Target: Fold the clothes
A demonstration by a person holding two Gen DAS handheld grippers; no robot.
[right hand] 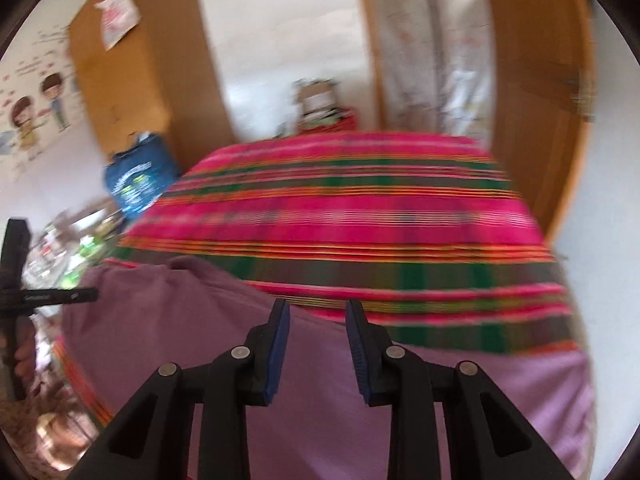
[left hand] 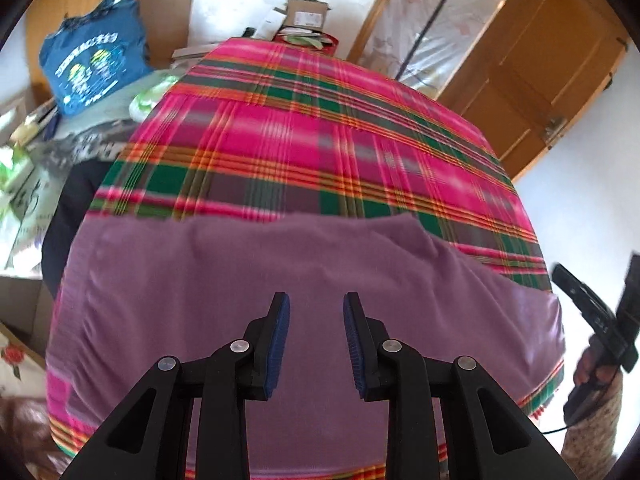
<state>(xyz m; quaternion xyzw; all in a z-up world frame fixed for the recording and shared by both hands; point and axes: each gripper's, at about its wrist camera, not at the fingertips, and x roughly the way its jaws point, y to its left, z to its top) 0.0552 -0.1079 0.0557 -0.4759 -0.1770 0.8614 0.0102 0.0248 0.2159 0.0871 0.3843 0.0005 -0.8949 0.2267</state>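
Through the left wrist camera, my left gripper point(left hand: 316, 300) hangs with jaws parted and nothing between its blue pads, above the purple garment point(left hand: 256, 280) spread on the near part of a pink, green and orange plaid cloth point(left hand: 320, 136) covering the bed; a blue printed shirt point(left hand: 92, 68) whose lettering I cannot read lies off to the left, a wooden door point(left hand: 540, 64) stands beyond, and a hand point(left hand: 596, 372) holds the other tool at right. From the blurred right wrist camera, my right gripper point(right hand: 318, 308) is likewise parted and empty over the same garment's point(right hand: 320, 400) edge by the plaid, with cartoon wall stickers point(right hand: 36, 120) at left.
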